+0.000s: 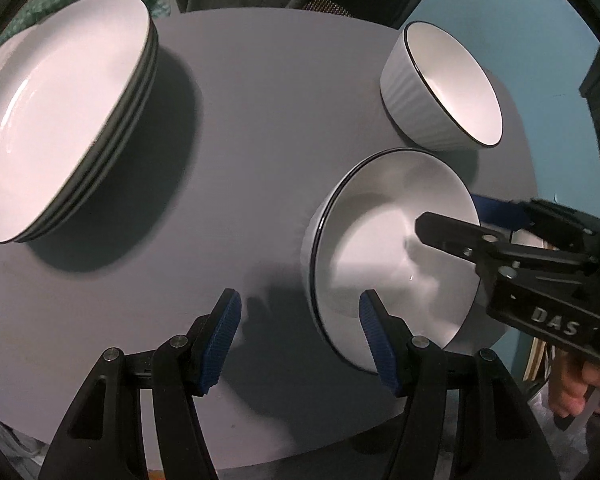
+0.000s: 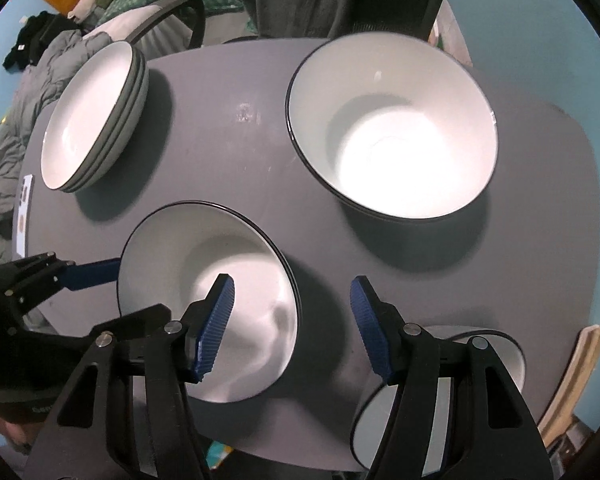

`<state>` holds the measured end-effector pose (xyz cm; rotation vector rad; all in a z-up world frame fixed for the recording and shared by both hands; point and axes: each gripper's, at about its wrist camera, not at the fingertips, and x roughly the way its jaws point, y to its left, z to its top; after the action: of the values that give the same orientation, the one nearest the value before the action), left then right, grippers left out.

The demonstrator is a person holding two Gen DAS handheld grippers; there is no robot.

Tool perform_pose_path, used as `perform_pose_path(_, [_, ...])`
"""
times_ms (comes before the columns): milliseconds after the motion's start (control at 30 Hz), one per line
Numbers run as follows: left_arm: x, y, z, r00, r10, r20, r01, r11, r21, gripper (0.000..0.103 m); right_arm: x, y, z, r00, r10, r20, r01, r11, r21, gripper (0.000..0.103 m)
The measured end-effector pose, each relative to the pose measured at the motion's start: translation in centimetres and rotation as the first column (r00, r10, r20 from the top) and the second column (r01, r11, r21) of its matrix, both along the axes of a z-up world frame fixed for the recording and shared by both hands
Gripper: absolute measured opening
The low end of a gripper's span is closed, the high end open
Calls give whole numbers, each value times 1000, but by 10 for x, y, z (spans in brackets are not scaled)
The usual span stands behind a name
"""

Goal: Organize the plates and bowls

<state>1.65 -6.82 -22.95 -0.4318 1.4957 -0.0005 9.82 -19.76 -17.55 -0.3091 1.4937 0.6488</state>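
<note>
Nearest in the right wrist view, low at the right of the frame, a fourth bowl (image 2: 496, 364) sits half hidden behind the right gripper (image 2: 292, 326); the left wrist view misses it. Both claws stand apart, clamped on nothing. The right straddles the right-hand rim of the near bowl (image 2: 208, 300) at lower centre; in the left wrist view the left gripper (image 1: 300, 340) straddles that bowl's (image 1: 392, 256) left-hand rim. All mouths face up; being round, the bowls show no long axis. Farther up the grey table (image 2: 268, 184), a larger bowl (image 2: 396, 128) sits upper right, and stacked plates (image 2: 96, 116) upper left
</note>
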Motion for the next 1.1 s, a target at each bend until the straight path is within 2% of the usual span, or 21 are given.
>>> perform_pose_path(33, [1,-1,-2,1000,1,-4,-1,1000,-1,63,1,0,-3,1000,-3,-16,3,1000,-2,46])
perform_pose_path(67, [1,-1,-4,1000,3,-10,-3,1000,-5,58,1,0,-5,1000,-6,-26,6,1000,-2,41])
perform_pose_path(100, [1,0,-5,1000,6,-14,-6,1000,-9,50,3,0,-6,999,-9,-32,9,1000,-3,40])
perform_pose_path(200, [2,0,-9,1000,19,-23,-19,1000,-24,41,4,-1,-10,999,-11,-49,10,1000,-3,34])
perform_pose_path(233, [3,1,-10,1000,20,-22,-21,999,-28,38,5,-1,-10,999,-10,-53,10,1000,-3,31])
perform_pose_path(300, [4,1,-13,999,21,-36,-22,1000,-18,26,4,-3,-12,997,-14,-70,14,1000,-2,23])
perform_pose_path(400, [5,3,-14,999,21,-39,-22,999,-39,17,1,-4,-11,998,-17,-60,16,1000,-16,18])
perform_pose_path(467, [6,3,-14,999,12,-30,-13,999,-45,16,1,-9,-10,998,-35,-58,33,999,-28,12])
perform_pose_path(633, [9,6,-11,999,-27,-31,26,999,-27,15,0,-24,-8,992,-89,-88,87,996,-25,9])
perform_pose_path(1100, [30,12,-5,992,-120,-35,120,993,3,15,-23,-45,-2,962,-216,-169,216,976,-14,10])
